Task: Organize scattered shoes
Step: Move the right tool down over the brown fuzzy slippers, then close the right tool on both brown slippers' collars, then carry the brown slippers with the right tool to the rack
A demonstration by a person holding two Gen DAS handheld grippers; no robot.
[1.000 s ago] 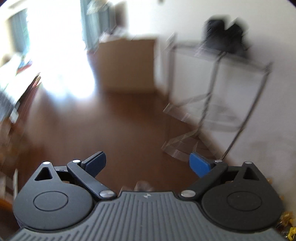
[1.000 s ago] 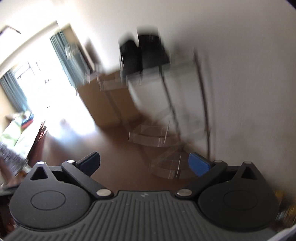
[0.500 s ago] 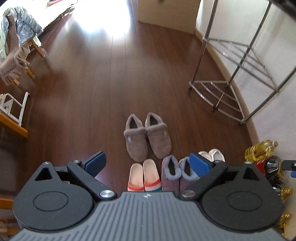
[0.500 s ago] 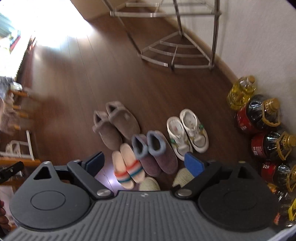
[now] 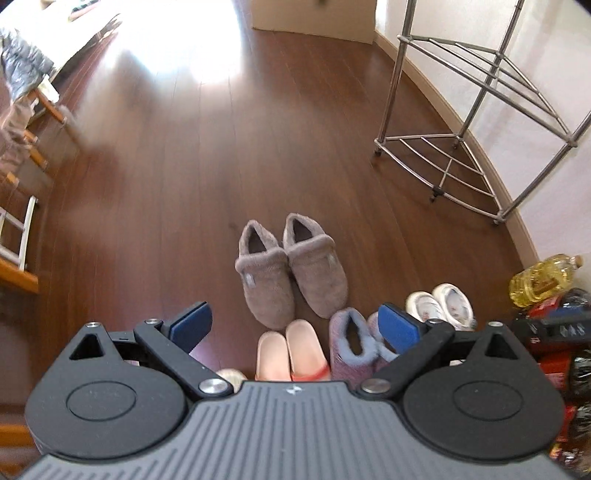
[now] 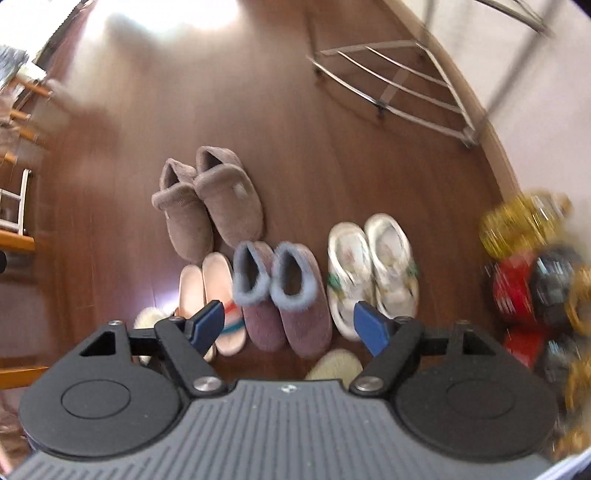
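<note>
Pairs of shoes stand together on the dark wood floor. Brown fuzzy slippers (image 5: 291,269) (image 6: 210,203) are farthest from me. Nearer lie pink striped slides (image 5: 291,350) (image 6: 210,291), purple slippers with blue fleece collars (image 5: 354,343) (image 6: 284,295) and white sandals (image 5: 439,302) (image 6: 373,266). A pale furry slipper (image 6: 336,363) peeks out under the right gripper. My left gripper (image 5: 295,325) hangs open above the slides, nothing between its pads. My right gripper (image 6: 290,325) is above the purple slippers, its jaws closing with nothing pressed between them.
A metal corner rack (image 5: 465,147) (image 6: 395,85) stands by the white wall at upper right. Bottles of oil and sauce (image 5: 543,280) (image 6: 532,266) crowd the right edge. A cardboard box (image 5: 314,22) sits far back. Wooden furniture (image 5: 22,110) lines the left.
Both views swung from the blurred room and rack down to the shoes on the floor, which now look larger and closer. The right gripper's pads stand closer together than before.
</note>
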